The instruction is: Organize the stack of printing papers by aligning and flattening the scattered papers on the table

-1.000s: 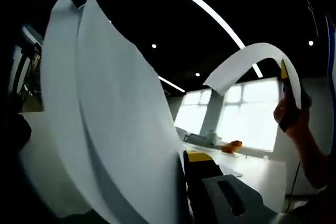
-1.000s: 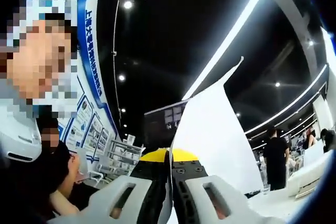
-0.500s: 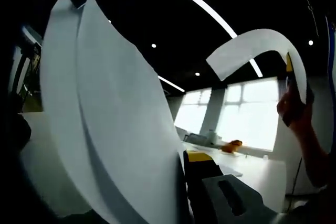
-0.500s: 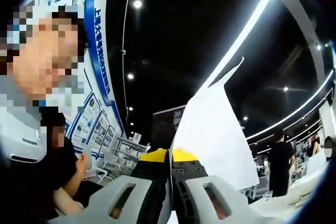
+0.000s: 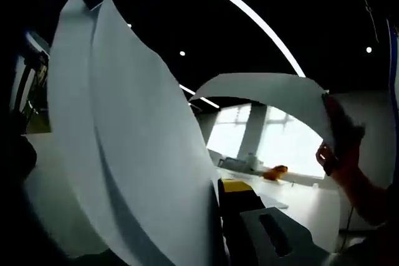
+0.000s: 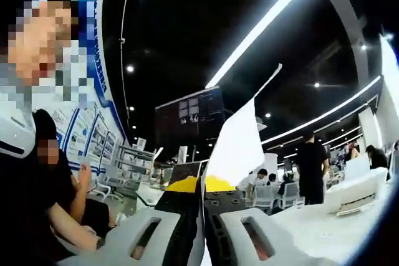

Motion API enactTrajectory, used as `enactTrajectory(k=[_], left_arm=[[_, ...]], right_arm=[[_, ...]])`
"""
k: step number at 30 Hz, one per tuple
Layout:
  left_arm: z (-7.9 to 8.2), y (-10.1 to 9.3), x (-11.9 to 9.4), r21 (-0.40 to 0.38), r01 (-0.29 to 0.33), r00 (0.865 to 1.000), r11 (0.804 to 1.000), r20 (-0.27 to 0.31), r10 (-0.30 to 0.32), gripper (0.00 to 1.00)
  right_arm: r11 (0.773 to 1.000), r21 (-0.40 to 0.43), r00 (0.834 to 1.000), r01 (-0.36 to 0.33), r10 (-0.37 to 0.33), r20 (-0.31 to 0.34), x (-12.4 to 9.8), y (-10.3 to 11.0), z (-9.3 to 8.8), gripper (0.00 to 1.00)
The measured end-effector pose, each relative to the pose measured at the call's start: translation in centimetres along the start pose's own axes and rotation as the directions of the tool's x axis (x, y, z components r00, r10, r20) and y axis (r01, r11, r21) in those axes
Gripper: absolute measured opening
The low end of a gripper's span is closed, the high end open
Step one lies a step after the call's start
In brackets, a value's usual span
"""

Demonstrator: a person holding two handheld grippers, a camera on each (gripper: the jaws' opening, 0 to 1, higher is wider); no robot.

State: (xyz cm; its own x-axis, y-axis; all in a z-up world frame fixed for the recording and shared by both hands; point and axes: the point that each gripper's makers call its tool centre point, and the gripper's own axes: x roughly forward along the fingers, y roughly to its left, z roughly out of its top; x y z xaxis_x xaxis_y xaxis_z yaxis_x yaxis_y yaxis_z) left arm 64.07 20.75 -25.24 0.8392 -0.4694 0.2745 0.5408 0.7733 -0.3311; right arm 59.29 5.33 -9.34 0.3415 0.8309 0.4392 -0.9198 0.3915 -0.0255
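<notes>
My left gripper (image 5: 218, 216) clamps a sheaf of papers (image 5: 124, 147) rising up and leftward from its jaws (table (image 5: 305, 207) lies beyond); my right gripper (image 6: 202, 216) pinches one sheet (image 6: 240, 144) standing between its jaws

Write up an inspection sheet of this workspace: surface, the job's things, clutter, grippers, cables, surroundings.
Surface: white table beyond the left gripper, mostly bare.
Job's things: curved paper sheets held upright in the left gripper; a single sheet pinched in the right gripper, seen arching across the left gripper view.
Clutter: small orange object far back on the table; too blurred to identify.
Grippers: both with jaws closed on paper; a person's hand holds the right one.
Cables: nothing seen.
Surroundings: dark ceiling with strip lights, bright windows, poster wall, people standing and seated.
</notes>
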Motion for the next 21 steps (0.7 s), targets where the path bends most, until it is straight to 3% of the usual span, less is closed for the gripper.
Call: enactTrajectory(k=[7, 14, 21], left_arm=[[0.0, 0.0, 0.0, -0.003, 0.0, 1.0, 1.0, 0.0, 0.0, 0.1], [0.0, 0.0, 0.0, -0.002, 0.001, 1.0, 1.0, -0.002, -0.001, 0.1], [0.0, 0.1, 0.0, 0.0, 0.0, 1.0, 1.0, -0.002, 0.0, 0.11]], right_arm=[[0.985, 0.089, 0.986, 0.147, -0.138, -0.099, -1.7, -4.8, -5.8, 0.0], [0.963, 0.115, 0.962, 0.244, -0.226, -0.152, -2.9, -7.1, -8.5, 0.0], [0.957, 0.156, 0.964, 0.246, -0.224, -0.147, -3.1, -7.0, -9.5, 0.0]])
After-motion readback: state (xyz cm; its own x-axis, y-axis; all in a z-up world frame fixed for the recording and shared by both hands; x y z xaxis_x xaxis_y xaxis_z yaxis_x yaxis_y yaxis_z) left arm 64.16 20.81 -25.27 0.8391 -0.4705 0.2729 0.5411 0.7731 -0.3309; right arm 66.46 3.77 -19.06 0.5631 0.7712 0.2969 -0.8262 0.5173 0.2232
